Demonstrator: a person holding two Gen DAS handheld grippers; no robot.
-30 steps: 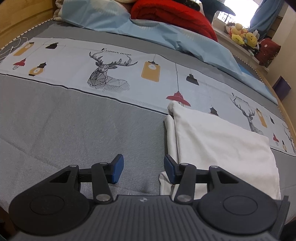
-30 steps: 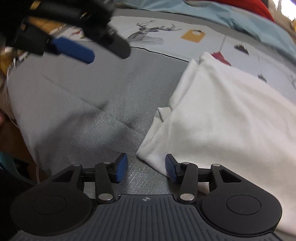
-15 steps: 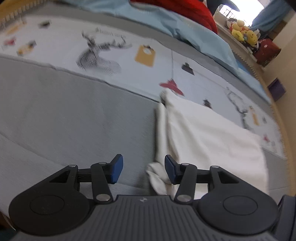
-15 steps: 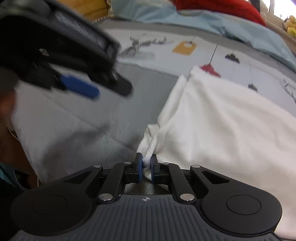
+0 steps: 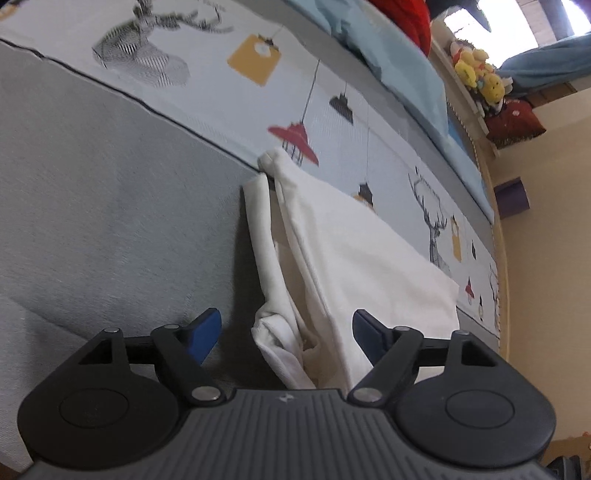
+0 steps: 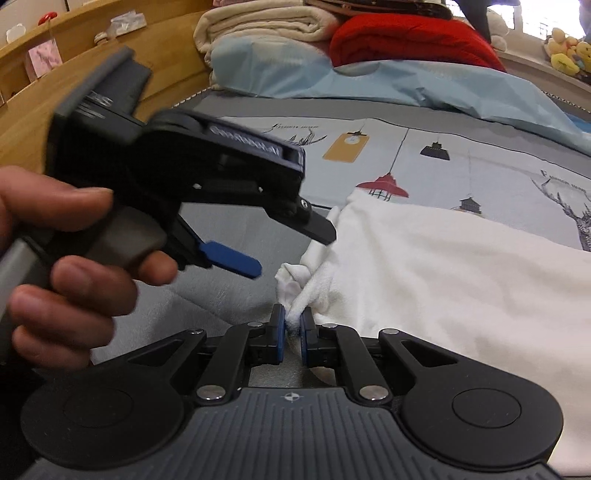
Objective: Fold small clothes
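A white folded garment lies on the grey and patterned bed cover. My left gripper is open, its blue pads either side of the garment's near left corner, which bunches up between them. My right gripper is shut on that same corner of the white garment and lifts it slightly. The left gripper also shows in the right wrist view, held by a hand just above and left of the corner.
Light blue bedding, a red blanket and a cream blanket lie at the head of the bed. A wooden bed frame runs along the left. Plush toys sit on a sill.
My right gripper stays shut on the garment corner and has raised it. My left gripper has moved forward over the corner, so the cloth now sits between its open fingers.
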